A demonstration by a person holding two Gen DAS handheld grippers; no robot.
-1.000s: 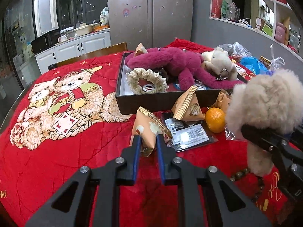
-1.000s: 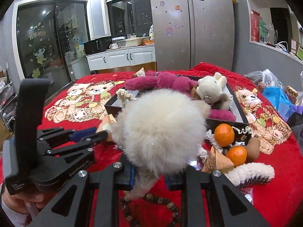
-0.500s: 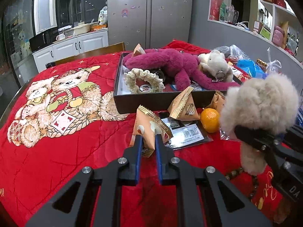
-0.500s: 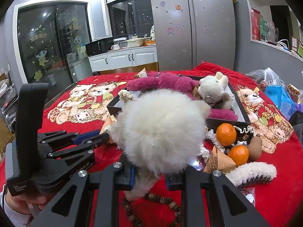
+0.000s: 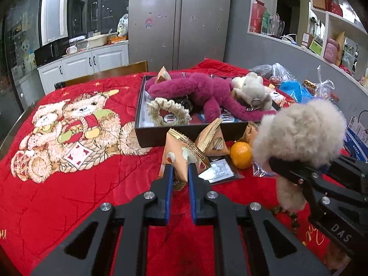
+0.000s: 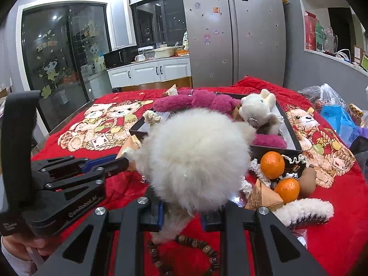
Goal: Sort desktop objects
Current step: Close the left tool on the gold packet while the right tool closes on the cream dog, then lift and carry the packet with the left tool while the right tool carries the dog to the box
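On red bear-print blanket [image 5: 69, 184], black box [image 5: 149, 135], steel fridge [image 5: 179, 20] behind.

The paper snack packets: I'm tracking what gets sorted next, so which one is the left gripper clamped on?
The left gripper pinches the nearest packet, lying before the box; the striped packet beside it leans free against the box.

A: where's the box [image 5: 147, 135] sitting?
B: on the bench [image 5: 69, 184], plush toys [image 5: 207, 92] inside. Snack packet [image 5: 181, 158] and orange [image 5: 240, 155] just in front of it.
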